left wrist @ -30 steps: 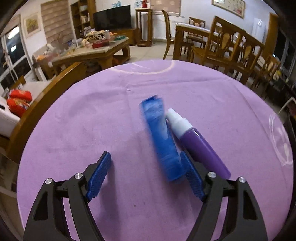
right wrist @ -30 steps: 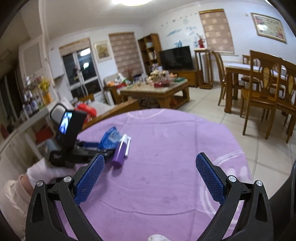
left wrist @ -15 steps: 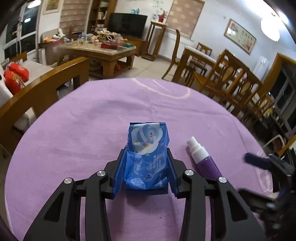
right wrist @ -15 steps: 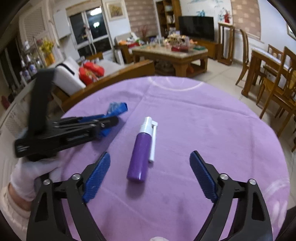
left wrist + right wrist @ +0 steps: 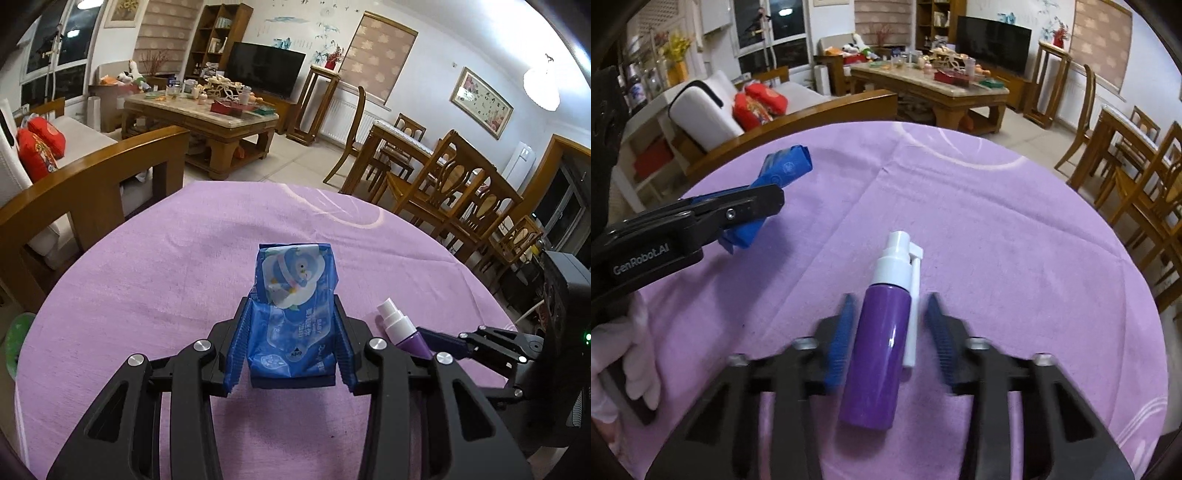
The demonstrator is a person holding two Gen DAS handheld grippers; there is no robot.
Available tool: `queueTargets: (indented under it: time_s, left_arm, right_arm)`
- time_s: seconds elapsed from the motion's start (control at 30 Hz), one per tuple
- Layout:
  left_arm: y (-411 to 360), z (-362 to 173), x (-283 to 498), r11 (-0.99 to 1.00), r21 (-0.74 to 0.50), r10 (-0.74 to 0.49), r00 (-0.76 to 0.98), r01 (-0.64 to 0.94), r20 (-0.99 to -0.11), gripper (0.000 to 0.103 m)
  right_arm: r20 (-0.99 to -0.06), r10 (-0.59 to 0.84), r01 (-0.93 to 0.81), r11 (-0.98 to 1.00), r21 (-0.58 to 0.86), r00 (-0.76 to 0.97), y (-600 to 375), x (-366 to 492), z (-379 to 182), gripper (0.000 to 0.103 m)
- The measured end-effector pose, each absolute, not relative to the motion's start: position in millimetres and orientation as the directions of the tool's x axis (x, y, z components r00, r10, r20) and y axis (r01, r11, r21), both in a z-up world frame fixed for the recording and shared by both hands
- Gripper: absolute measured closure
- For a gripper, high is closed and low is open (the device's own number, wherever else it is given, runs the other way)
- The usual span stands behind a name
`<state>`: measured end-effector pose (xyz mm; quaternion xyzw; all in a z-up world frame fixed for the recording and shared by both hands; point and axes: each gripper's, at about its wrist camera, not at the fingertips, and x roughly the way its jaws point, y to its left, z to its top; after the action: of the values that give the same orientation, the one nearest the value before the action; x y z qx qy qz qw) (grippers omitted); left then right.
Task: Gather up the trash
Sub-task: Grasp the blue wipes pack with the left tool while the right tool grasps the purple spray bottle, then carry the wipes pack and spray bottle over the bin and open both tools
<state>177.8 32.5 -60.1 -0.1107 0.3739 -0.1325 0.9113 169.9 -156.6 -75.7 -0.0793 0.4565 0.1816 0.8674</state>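
Purple cloth covered the desk (image 5: 979, 206) where I was collecting trash. My left hand-held gripper (image 5: 291, 354) was clamped on the blue wipes packet (image 5: 293, 314), lifted off the cloth. My right hand-held gripper (image 5: 892, 332) was closing around the purple spray bottle (image 5: 879, 339) lying flat; the blurred pads seemed not yet pressing. Next I needed a firm pinch, then a lift.
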Motion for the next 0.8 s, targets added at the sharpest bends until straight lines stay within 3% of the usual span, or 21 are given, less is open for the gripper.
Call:
queueTargets:
  time_s: [0.13,0.27,0.5,0.8]
  left_arm:
    - [36.0,-60.6,173.2,0.933,-0.320,-0.340,0.701,0.167,-0.627,0.062]
    - [36.7,-57.7,169.2,0.925,-0.327,-0.361,0.722,0.196,-0.590,0.062]
    - [12.7,-51.3,159.7,0.884,-0.354,-0.459,0.703,0.304,-0.543,0.062]
    - [-76.8,-15.9,115.8,0.777,-0.355,-0.630,0.636,0.520,-0.446,0.062]
  right_arm:
    - [-0.813,0.262,-0.382,0.923,0.054,0.520,-166.3,168.7,-77.3,0.074]
    - [-0.781,0.345,-0.350,0.921,0.173,0.520,-190.3,161.7,-70.4,0.074]
    - [-0.584,0.468,-0.312,0.882,0.352,0.664,-273.2,108.3,-22.3,0.078]
    - [-0.420,0.352,-0.199,0.909,0.366,0.837,-414.3,13.2,12.4,0.078]
